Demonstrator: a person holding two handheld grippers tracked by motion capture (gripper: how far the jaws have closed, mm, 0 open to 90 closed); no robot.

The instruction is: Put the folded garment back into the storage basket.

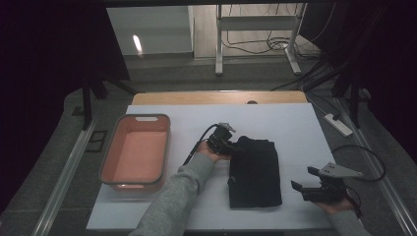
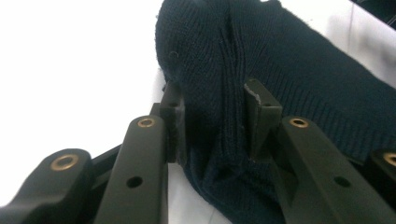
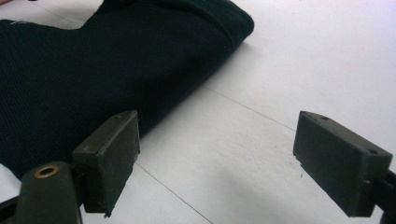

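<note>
Item: dark knitted garment (image 1: 254, 172), folded into an upright rectangle, lying flat on the white sheet (image 1: 290, 128) that covers the desk (image 1: 216, 97), right of centre. In the left gripper view the fabric (image 2: 299, 79) reads as navy rib knit, with a bunched fold rising between the jaws.

Item: left gripper (image 1: 222, 139), held at the garment's far left corner. Its jaws are closed onto the fold of knit, pinching it from both sides (the pads press into the cloth, which puckers between them). A grey-sleeved forearm (image 1: 172, 201) reaches in from the bottom edge to hold it; a black cable (image 1: 199, 140) loops off its left side.

Item: right gripper (image 1: 314, 189), near the desk's front right corner, just right of the garment and apart from it. Jaws spread wide, with bare white sheet (image 3: 261, 154) between them; the left jaw sits close beside the garment's edge (image 3: 93, 70), and whether it touches the cloth is hard to judge from this angle. A grey three-cornered plate (image 1: 339, 170) sits on top.

Item: pink rectangular tub (image 1: 109, 162), on the left side of the desk, well apart from the garment, long side running front to back, interior bare.

Item: white metal stand (image 1: 255, 24), on the floor beyond the desk, with loose cables (image 1: 275, 45) around its foot.
</note>
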